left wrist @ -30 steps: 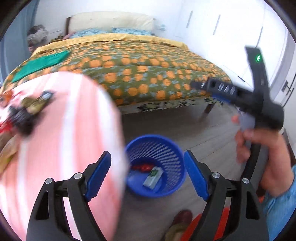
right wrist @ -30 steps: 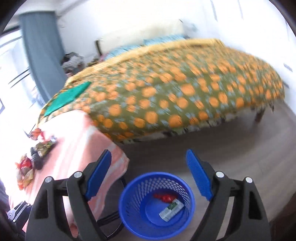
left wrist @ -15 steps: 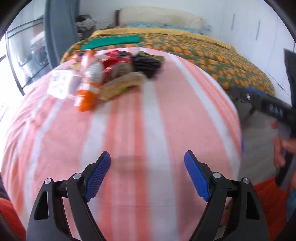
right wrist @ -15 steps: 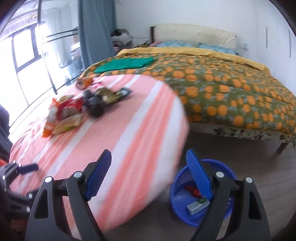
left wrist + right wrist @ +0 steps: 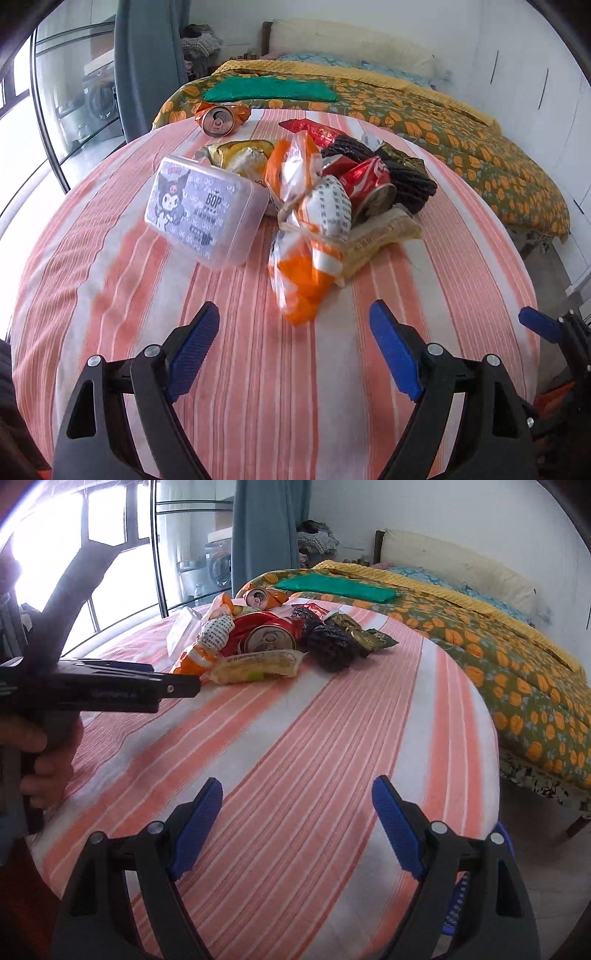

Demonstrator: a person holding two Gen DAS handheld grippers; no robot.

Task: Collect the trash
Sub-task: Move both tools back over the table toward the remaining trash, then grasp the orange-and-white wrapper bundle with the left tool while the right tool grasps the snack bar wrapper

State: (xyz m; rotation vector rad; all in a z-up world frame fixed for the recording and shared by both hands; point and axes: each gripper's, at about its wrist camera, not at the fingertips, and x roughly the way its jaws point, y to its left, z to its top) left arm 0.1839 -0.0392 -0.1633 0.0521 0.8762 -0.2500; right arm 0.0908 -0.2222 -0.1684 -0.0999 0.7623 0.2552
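Both tools gape empty; clear box (image 5: pixel 205 210) reads "BOP", red can (image 5: pixel 369 184) Coca-Cola

Premises are a domestic bedroom. A bed (image 5: pixel 424 122) with an orange-patterned quilt and a pillow (image 5: pixel 351 40) at its head stands against a white wall. Beside the bed hangs a grey-blue curtain (image 5: pixel 269 535), with a washing machine (image 5: pixel 218 566) behind glass beyond it.
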